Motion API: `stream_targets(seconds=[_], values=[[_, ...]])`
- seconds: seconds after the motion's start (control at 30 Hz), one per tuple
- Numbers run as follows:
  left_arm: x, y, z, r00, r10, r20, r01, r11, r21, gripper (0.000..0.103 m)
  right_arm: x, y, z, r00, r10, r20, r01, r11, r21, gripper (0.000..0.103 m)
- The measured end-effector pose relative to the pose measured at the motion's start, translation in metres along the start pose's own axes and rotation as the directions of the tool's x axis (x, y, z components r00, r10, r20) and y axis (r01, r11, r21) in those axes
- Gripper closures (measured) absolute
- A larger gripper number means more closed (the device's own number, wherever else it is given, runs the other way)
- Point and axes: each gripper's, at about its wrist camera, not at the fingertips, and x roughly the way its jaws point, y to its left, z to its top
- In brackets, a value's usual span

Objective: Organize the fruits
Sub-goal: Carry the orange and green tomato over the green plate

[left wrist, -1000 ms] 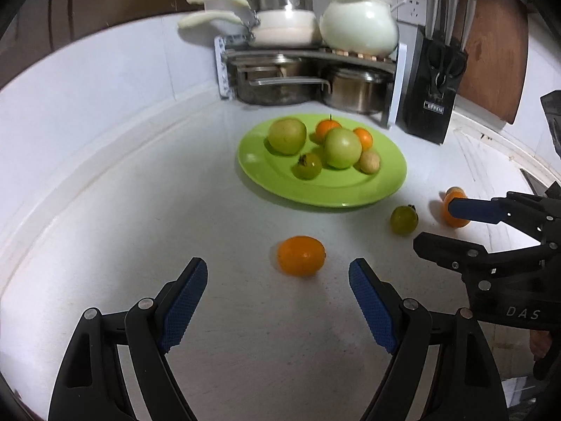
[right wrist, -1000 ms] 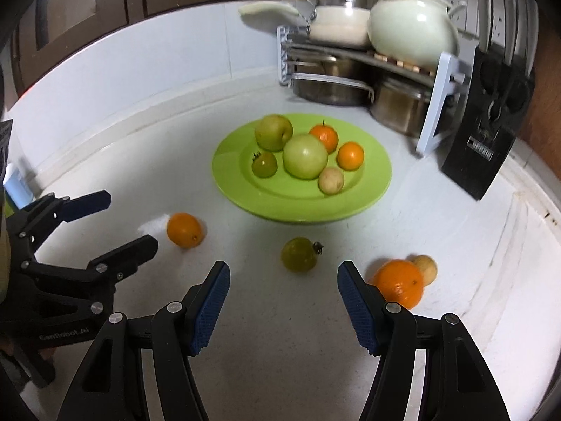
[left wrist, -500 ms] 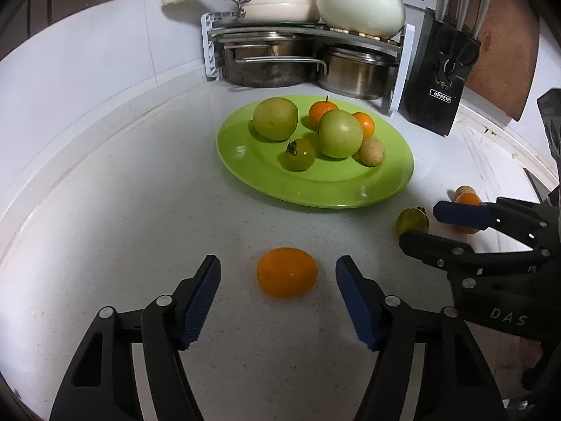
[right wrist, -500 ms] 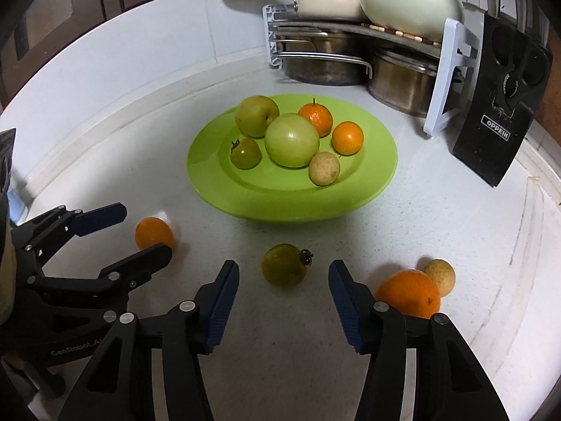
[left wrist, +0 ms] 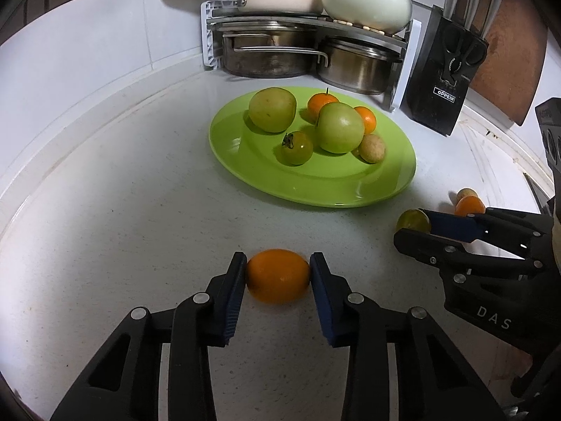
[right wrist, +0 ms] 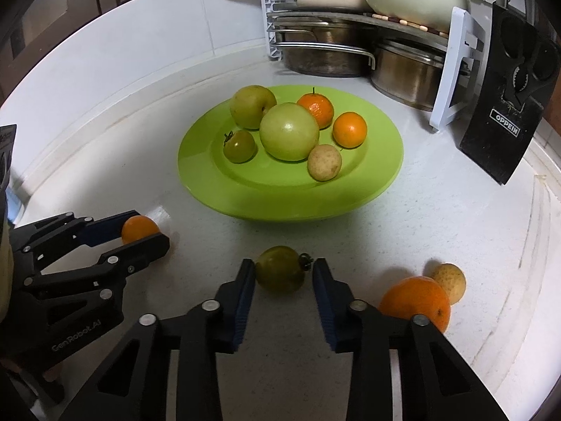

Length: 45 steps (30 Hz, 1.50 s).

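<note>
A green plate holds two green apples, two small oranges, a green tomato and a tan fruit. My left gripper is shut on a small orange resting on the white counter. My right gripper has its jaws around a green tomato on the counter; the left pad touches it, the right pad stands a little off. A larger orange and a tan fruit lie to the right.
A pot rack with steel pots, a cream pan and a white pot stands behind the plate. A black knife block stands at the back right. The counter's raised edge curves along the left.
Both grippers moved forward and down onto their fruits. The left jaws closed onto the small orange. The right jaws narrowed around the green tomato.
</note>
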Motion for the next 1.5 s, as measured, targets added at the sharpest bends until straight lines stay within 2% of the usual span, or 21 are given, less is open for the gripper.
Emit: stream_targets(seconds=[0.5,1.33,1.5], values=[[-0.025,-0.004,0.000,0.999,-0.005,0.044,0.005,1.000,0.001,0.067,-0.024,0.007,0.000,0.999,0.023,0.040,-0.022,1.000,-0.007,0.073],[-0.100,-0.037,0.001,0.985,-0.033,0.168,0.032,0.999,0.008,0.067,-0.110,0.009,-0.004,0.983,0.049,0.175,-0.047,0.999,-0.017,0.073],[-0.110,-0.046,0.007,0.981,-0.017,0.194,0.015,1.000,0.013,0.067,-0.122,0.003,-0.002,0.978,0.055,0.200,-0.052,0.998,-0.018,0.073]])
